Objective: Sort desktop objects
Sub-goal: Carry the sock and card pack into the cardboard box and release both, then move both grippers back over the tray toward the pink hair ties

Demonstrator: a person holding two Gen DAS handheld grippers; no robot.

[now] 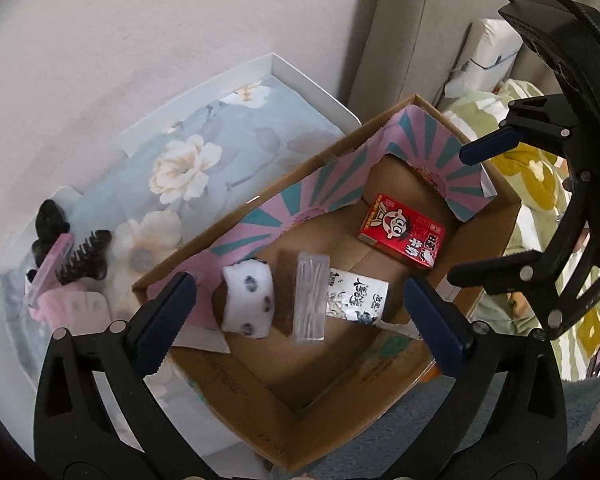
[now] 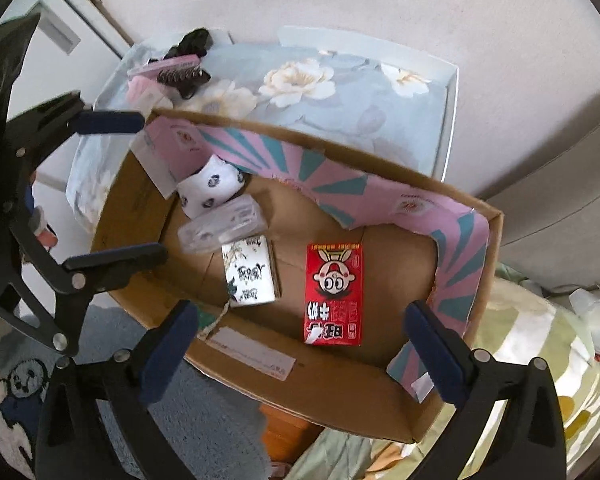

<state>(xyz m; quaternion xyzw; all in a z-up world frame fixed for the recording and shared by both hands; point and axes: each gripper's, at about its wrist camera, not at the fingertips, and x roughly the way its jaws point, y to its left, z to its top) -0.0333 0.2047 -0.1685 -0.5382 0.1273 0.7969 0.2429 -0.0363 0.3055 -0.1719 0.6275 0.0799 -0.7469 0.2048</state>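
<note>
Both claws, left gripper [image 1: 300, 312] and right gripper [image 2: 300, 340], gape wide, empty, above cardboard box [image 1: 328, 432]; lift straight clear, red milk carton [image 2: 334, 292] at twelve o'clock.

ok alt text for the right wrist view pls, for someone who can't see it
Open tongs hang over a cardboard box holding a red milk carton, a white printed pack, a clear case and a white spotted roll. Behind it, a floral tray holds hair clips. The other tongs, also open, enter from the left.
</note>
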